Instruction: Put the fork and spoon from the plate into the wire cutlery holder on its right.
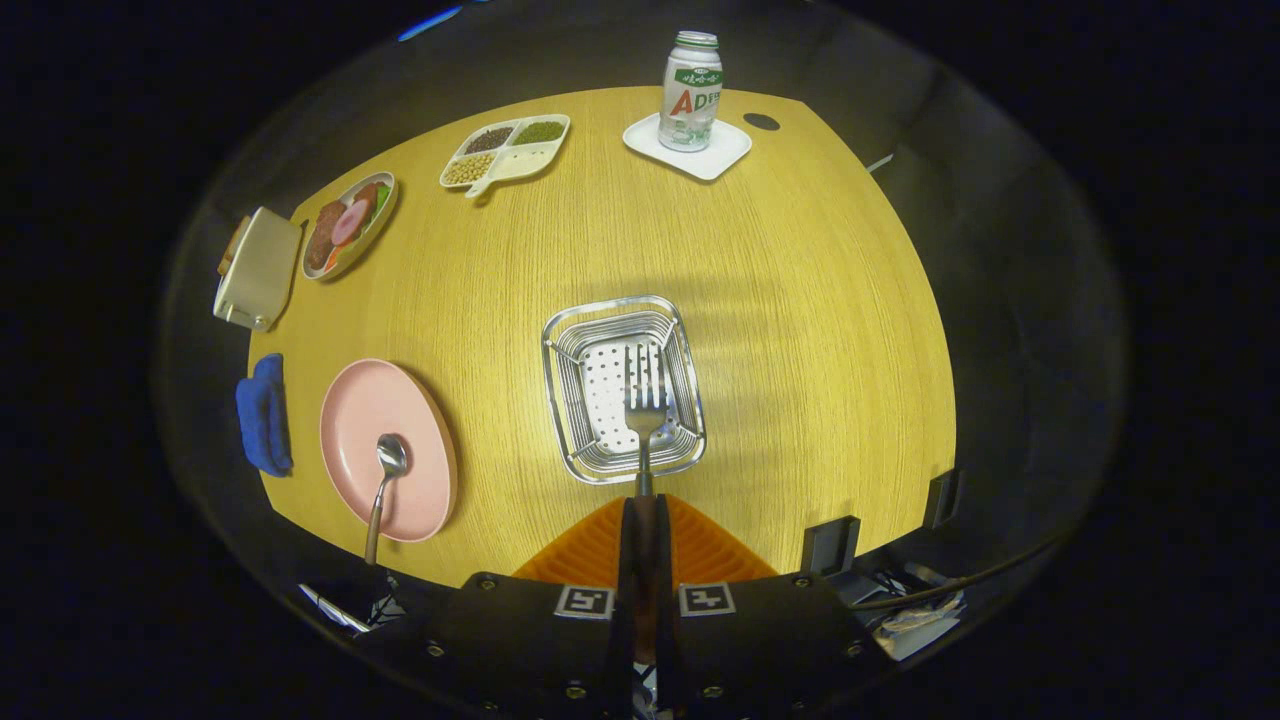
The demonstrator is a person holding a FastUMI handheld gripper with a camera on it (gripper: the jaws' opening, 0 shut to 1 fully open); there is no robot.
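Note:
My gripper (641, 505) is shut on the fork's handle, its orange fingers (590, 550) pressed together around it. The fork (645, 400) sticks out ahead of the fingertips, tines forward, and hangs over the wire cutlery holder (570, 395), a square metal basket with a perforated bottom, standing just ahead of the fingers. To the left of the holder lies the pink plate (365, 420). The spoon (385, 475) rests on it, bowl on the plate, handle reaching over its near rim toward the table edge.
A blue cloth (264, 412) lies left of the plate. Farther back on the left are a tan box (258, 267), a plate of food (348, 225) and a divided dish of beans (507, 148). A bottle (691, 90) stands on a white tray (720, 155) at the far side of the wooden table (800, 300).

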